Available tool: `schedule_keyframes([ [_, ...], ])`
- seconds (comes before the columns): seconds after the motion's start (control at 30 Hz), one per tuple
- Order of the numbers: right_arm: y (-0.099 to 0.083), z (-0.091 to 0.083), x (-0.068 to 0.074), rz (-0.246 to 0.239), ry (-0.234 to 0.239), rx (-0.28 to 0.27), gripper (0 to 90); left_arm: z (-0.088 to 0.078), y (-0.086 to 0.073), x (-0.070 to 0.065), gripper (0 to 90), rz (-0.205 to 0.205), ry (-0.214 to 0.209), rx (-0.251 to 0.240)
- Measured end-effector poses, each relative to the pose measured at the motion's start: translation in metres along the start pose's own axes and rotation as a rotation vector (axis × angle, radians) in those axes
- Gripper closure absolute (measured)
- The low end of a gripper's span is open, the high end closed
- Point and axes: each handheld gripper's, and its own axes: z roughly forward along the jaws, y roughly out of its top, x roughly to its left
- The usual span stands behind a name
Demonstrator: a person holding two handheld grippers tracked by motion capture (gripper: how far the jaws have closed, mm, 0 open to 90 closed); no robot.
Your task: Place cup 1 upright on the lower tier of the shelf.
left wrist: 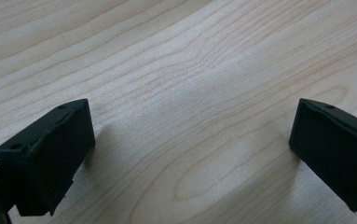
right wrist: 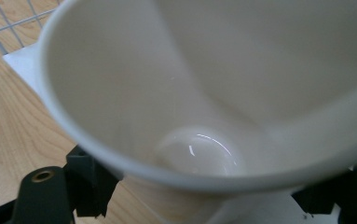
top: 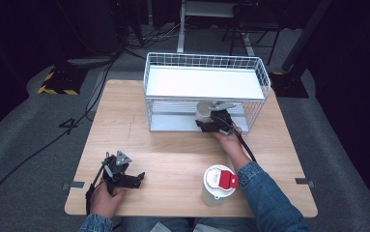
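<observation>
A white cup (top: 203, 112) stands at the front opening of the white wire rack (top: 257, 79), at its lower shelf. My right gripper (top: 211, 123) is shut on the cup from the near side. In the right gripper view the cup (right wrist: 204, 93) is close up, its empty inside visible, and the black jaws of the right gripper (right wrist: 206, 193) sit on either side of its lower part. My left gripper (top: 136, 178) rests at the table's front left, pointing right. In the left gripper view, the left gripper (left wrist: 190, 140) is open over bare wood, nothing between its fingers (left wrist: 50, 154).
A clear jar with a white and red lid (top: 219, 183) stands near the front edge, just left of the right forearm. The rack's upper shelf holds a white board (top: 202, 82). The wooden table (top: 173, 154) has bare wood between the two hands.
</observation>
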Motion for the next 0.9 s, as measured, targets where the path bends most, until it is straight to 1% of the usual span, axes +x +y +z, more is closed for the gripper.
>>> schedule_keyframes([
  [0.17, 0.0, 0.006, -0.001, 0.012, -0.021, -0.015, 23.1, 0.0, 0.0, 0.0, 0.6, -0.001, 0.0, 0.0],
  [0.47, 0.002, 0.011, -0.001, 0.03, -0.02, -0.015, 23.1, 0.0, 0.0, 0.0, 0.6, -0.002, 0.0, 0.0],
  [0.53, 0.002, 0.012, -0.002, 0.034, -0.018, -0.017, 23.0, 0.0, 0.0, 0.0, 0.6, 0.011, -0.004, 0.001],
  [0.7, 0.0, 0.012, -0.005, 0.05, -0.017, -0.015, 22.4, 0.0, 0.0, -0.001, 0.6, 0.014, -0.007, 0.002],
  [0.77, 0.0, 0.012, -0.007, 0.059, -0.017, -0.025, 18.3, 0.0, 0.0, -0.001, 0.6, 0.014, -0.008, 0.002],
  [0.83, 0.0, 0.012, -0.008, 0.069, -0.01, -0.031, 16.1, 0.0, 0.0, -0.001, 0.6, 0.015, -0.008, 0.003],
  [0.9, 0.0, 0.012, -0.008, 0.059, -0.013, -0.022, 15.1, 0.0, 0.0, -0.001, 0.6, 0.015, -0.008, 0.003],
])
